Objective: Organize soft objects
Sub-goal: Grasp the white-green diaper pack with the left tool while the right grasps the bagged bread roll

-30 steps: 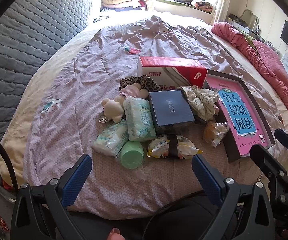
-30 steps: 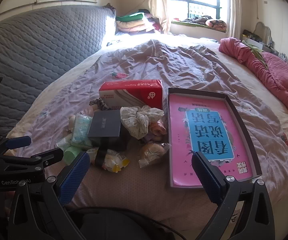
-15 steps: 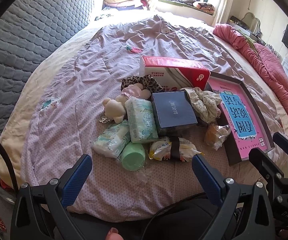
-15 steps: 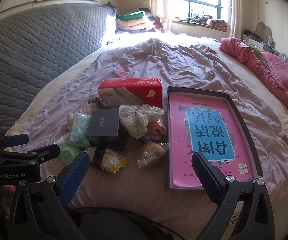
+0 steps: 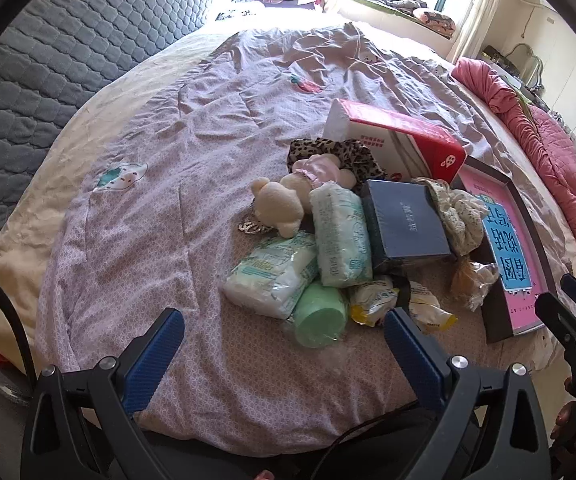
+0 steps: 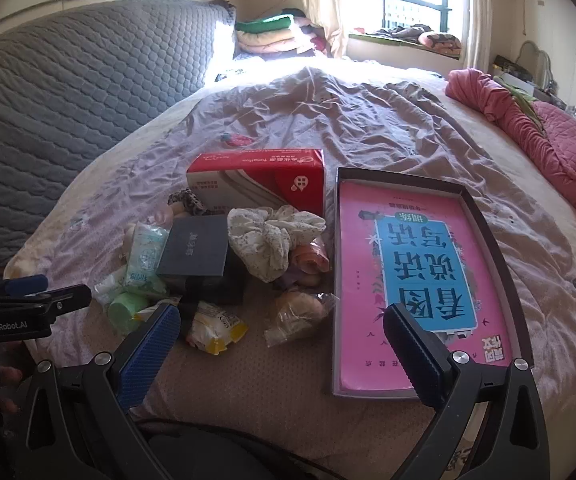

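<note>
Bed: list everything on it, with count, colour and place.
Tissue box: one, red and white, behind the pile.
Tray: one, dark rim, holding a pink book, right of the pile.
Dark box: one, navy, pile centre.
Scrunchie: one, floral cream, beside the dark box.
Tissue packs: two, pale green, pile's left.
Plush toy: one, cream, far left.
Left gripper: open.
Right gripper: open.

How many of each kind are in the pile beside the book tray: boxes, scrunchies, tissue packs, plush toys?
Boxes: 2, red box and dark box
Scrunchies: 2, leopard scrunchie and floral scrunchie
Tissue packs: 2
Plush toy: 1
Total: 7
</note>
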Motion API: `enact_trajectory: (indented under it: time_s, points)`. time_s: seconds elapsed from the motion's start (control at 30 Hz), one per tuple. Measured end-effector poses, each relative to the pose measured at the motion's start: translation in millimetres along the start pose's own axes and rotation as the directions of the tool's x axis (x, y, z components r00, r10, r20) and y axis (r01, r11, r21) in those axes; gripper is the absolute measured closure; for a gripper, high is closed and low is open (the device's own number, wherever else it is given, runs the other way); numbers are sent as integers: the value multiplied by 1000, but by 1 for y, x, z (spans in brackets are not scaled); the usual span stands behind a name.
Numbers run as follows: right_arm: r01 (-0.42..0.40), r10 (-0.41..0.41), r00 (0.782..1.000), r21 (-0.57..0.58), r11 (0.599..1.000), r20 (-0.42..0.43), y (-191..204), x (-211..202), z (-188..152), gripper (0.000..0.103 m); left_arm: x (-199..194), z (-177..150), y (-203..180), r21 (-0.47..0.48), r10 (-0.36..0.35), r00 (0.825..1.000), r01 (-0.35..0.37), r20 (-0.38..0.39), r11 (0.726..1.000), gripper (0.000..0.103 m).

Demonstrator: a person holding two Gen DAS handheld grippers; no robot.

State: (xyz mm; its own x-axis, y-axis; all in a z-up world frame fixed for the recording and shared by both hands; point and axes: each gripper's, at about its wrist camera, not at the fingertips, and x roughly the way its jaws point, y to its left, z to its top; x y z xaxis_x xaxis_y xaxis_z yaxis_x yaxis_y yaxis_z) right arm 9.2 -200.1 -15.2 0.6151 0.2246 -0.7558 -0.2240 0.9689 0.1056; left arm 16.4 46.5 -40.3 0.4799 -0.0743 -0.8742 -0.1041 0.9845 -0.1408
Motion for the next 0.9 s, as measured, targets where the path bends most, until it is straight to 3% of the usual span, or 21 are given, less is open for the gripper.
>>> enact_trajectory:
  time_s: [0.23, 0.57, 0.73, 0.9]
  points:
    - [-9, 8, 999, -38, 999, -43, 1, 20, 1, 1, 29, -2, 23, -55, -44, 995, 39, -89, 998, 2]
    - [-4, -4, 996, -97, 995, -87, -17, 37, -3, 1, 62, 19, 32, -65, -97, 987, 90, -124, 994, 10]
    - [1, -27, 994, -244, 970, -104, -3, 46, -3, 2, 78, 25, 32, -72, -144, 979, 135, -143, 988, 15]
    - [27, -89, 988, -424, 905, -126, 19, 66, -5, 5, 86, 27, 42, -117, -178, 975, 163, -136, 980, 23]
